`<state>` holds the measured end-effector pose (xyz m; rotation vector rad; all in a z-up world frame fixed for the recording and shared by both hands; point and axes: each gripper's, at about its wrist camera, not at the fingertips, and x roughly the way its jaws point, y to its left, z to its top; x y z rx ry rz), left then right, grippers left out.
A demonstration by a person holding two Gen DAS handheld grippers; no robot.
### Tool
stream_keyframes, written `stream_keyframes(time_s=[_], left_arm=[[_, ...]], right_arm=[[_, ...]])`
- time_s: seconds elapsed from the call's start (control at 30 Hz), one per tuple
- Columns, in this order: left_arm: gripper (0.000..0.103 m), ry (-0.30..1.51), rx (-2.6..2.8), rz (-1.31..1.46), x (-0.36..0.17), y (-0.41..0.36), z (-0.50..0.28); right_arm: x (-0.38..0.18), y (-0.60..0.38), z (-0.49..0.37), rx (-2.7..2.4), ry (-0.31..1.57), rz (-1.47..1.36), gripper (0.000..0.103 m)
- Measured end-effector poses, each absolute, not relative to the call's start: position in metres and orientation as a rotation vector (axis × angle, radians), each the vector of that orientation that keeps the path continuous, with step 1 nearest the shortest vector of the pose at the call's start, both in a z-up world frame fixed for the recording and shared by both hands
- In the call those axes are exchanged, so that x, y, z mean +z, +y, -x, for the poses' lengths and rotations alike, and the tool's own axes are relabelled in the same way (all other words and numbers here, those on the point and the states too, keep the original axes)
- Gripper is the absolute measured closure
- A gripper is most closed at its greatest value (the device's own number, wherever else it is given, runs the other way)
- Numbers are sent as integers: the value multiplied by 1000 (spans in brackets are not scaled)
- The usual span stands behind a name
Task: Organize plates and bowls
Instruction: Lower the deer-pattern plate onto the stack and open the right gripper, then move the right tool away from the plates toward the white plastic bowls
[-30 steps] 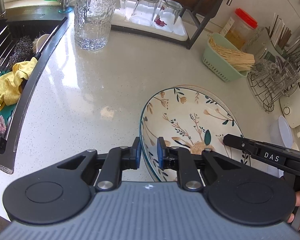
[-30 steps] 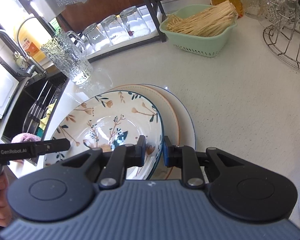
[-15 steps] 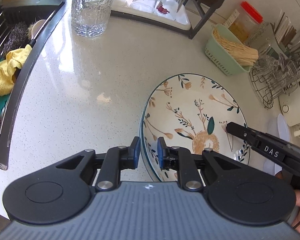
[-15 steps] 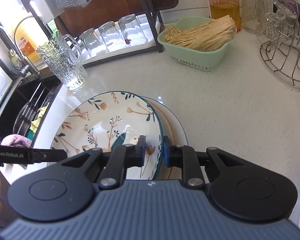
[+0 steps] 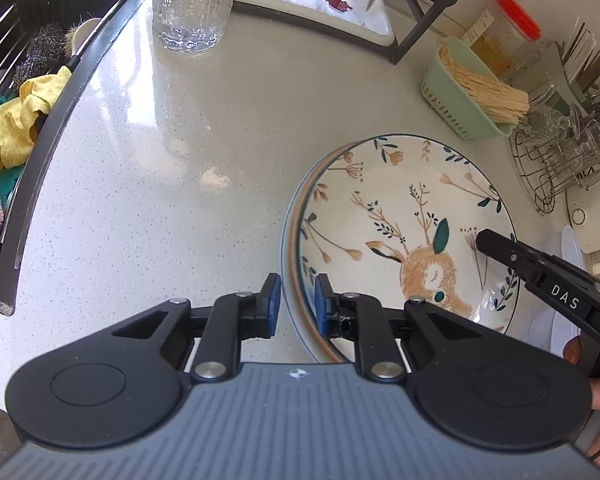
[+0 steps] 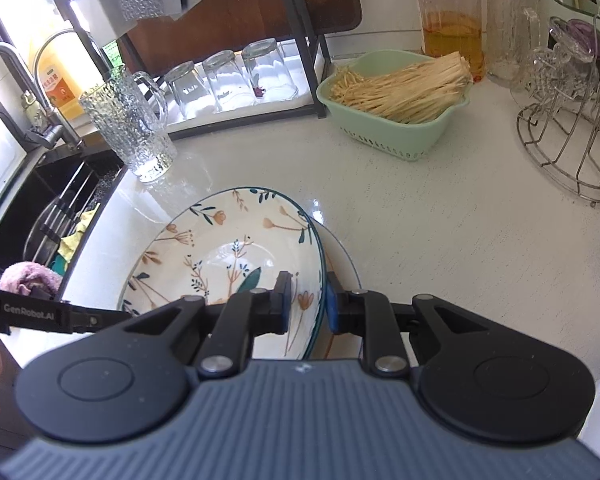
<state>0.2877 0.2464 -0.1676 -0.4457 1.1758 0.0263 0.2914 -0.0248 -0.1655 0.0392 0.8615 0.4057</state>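
A cream bowl with a deer and flower pattern point(image 5: 404, 232) point(image 6: 220, 252) sits over stacked plates on the pale counter. The plates' orange and blue rims point(image 5: 290, 248) peek out on its left, and a sliver of plate point(image 6: 342, 256) shows on its right. My left gripper point(image 5: 296, 304) is shut on the bowl's near left rim, one blue pad inside and one outside. On the opposite rim my right gripper point(image 6: 308, 304) is shut the same way. Each view shows the other gripper's black finger point(image 5: 540, 276) point(image 6: 60, 314) at the bowl's far side.
A ribbed glass pitcher point(image 5: 192, 4) stands at the back beside the black sink point(image 5: 72, 92), which holds a yellow cloth. A green basket of pale sticks point(image 6: 396, 104), a wire rack with glasses point(image 6: 568, 148), a red-lidded jar and a tray of upturned glasses line the back and right.
The floral bowl has shifted right over the plates beneath: their rims now show at its left and less plate shows at its right. Both grippers kept their grip and tilted a little.
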Motion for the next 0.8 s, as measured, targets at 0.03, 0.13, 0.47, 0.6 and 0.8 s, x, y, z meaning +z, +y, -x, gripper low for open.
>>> stream_keyframes(time_s=[0.03,0.13,0.47,0.6,0.8], left_arm=[[82,1175,32,450,-167,246,-288],[83,1172,46,470,-168,248,-288],[83,1077,107,448,-148,242,-280],[83,1013,123,402,-127,233,-276],[83,936,131,355,-95,209,-263]], right_arm=[[-165,-24,-290,391,853,-21,80],[-162,-26,-290,412,842,-28,81],[-147,-31,-282,432,791,-26,81],[-132,-41,-275,431,750,-40,81],[-106,-59,-256,426,676,-51,81]])
